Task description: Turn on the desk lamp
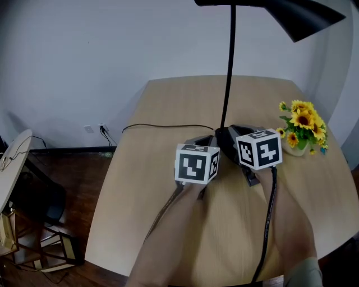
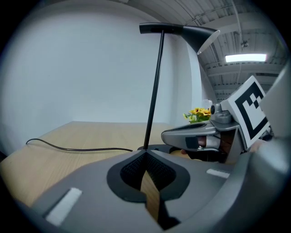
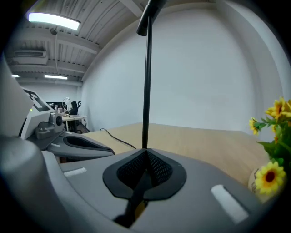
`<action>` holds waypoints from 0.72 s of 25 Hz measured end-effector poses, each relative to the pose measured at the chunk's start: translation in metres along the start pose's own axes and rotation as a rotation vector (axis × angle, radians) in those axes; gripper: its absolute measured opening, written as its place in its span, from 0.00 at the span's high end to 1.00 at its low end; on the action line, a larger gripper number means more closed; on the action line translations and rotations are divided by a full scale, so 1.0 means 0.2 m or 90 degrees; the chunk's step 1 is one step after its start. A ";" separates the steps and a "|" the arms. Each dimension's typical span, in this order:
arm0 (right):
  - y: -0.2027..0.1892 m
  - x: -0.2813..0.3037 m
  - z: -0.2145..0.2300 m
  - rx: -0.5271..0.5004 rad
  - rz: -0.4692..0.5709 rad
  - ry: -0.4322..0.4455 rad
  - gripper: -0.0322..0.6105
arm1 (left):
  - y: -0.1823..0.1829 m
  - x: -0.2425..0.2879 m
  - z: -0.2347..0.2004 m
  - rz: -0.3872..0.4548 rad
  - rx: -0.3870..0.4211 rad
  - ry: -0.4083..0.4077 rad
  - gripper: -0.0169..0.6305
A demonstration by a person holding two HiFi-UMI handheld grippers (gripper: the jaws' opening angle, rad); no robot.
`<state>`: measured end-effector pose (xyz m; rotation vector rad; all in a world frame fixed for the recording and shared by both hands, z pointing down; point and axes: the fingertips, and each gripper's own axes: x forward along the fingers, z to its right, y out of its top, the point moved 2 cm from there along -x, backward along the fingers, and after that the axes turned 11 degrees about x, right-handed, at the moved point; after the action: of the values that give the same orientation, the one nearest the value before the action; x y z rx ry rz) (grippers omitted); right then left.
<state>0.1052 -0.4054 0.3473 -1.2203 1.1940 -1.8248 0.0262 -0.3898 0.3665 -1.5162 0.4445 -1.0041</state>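
Note:
A black desk lamp stands on the wooden table, its thin pole (image 1: 227, 67) rising to a dark, unlit shade (image 1: 303, 17). Its flat base (image 1: 224, 136) lies between the two gripper noses. My left gripper (image 2: 145, 154) is shut with nothing held, its tips just short of the base (image 2: 160, 148). My right gripper (image 3: 146, 151) is also shut and empty, and the pole (image 3: 147, 82) rises right behind its tips, hiding the base in that view. The right gripper's body (image 2: 200, 134) shows beside the base in the left gripper view.
A black cord (image 1: 162, 126) runs from the lamp leftward across the round table (image 1: 168, 101) and down to a wall outlet (image 1: 102, 129). A small white pot of sunflowers (image 1: 303, 126) stands at the right. A chair and another table's edge (image 1: 14, 162) sit at far left.

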 end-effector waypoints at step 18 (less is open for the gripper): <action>-0.08 0.10 0.05 0.016 -0.112 0.013 0.95 | 0.01 0.04 -0.02 -0.004 0.000 -0.003 0.99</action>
<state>0.1076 -0.4202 0.3715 -1.3320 1.1005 -1.9784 0.0276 -0.3996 0.3662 -1.5206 0.4367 -1.0056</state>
